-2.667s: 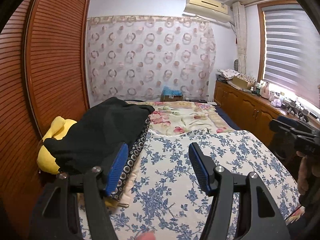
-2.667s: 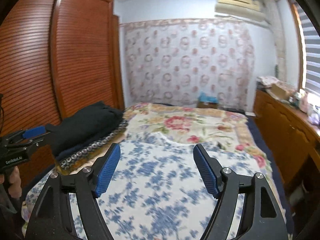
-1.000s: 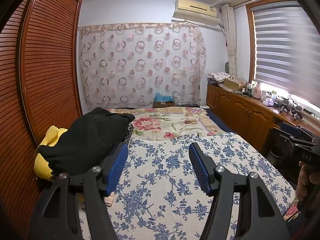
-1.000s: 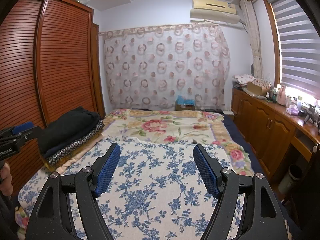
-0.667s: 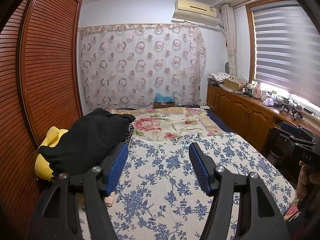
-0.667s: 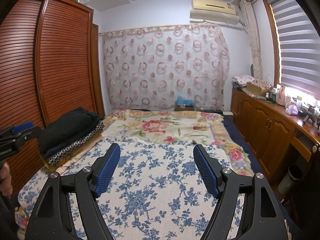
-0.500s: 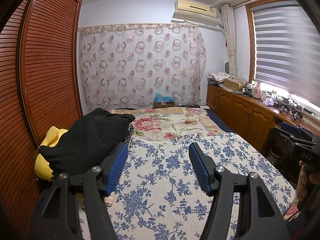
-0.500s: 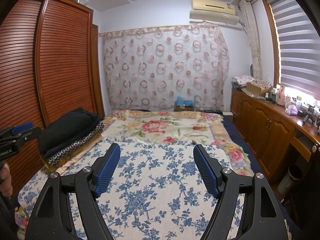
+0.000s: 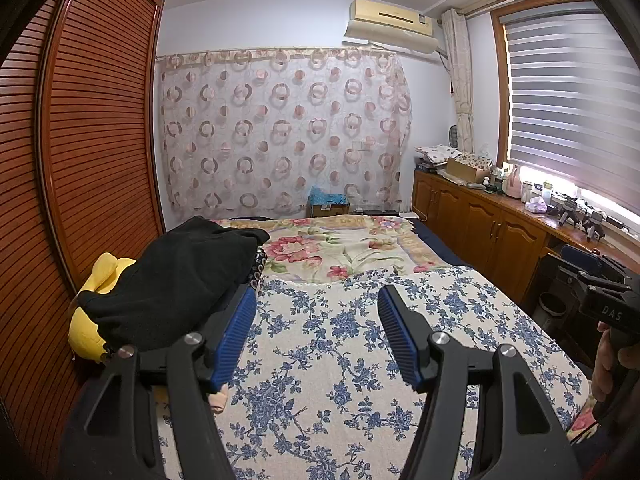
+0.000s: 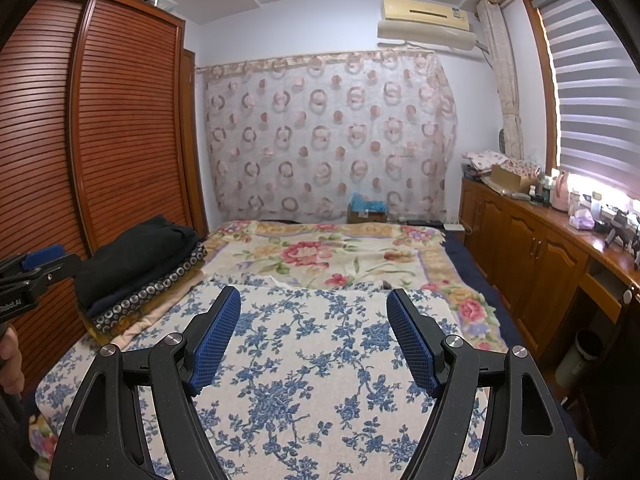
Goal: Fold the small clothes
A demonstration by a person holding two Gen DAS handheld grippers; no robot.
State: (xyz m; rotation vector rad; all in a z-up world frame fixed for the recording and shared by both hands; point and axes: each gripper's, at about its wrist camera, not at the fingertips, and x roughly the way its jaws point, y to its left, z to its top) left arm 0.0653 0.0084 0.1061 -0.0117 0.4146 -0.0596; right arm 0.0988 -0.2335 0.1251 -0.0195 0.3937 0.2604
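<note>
A stack of folded clothes with a black garment (image 9: 180,280) on top lies on the left side of the bed; it also shows in the right wrist view (image 10: 136,256). A yellow item (image 9: 90,320) lies under it at the left. My left gripper (image 9: 316,320) is open and empty, held above the blue-flowered cover (image 9: 340,360). My right gripper (image 10: 314,320) is open and empty above the same cover (image 10: 320,360). Each gripper shows at the edge of the other's view: the right one (image 9: 600,296), the left one (image 10: 36,268).
A red-flowered blanket (image 10: 328,256) covers the far half of the bed. A slatted wooden wardrobe (image 9: 80,160) runs along the left. A low wooden cabinet (image 10: 532,264) with bottles and boxes runs along the right under the window. A curtain (image 9: 280,132) hangs behind.
Both grippers have risen and drawn back from the bed since 2.7 s ago. In the last second nothing has visibly moved.
</note>
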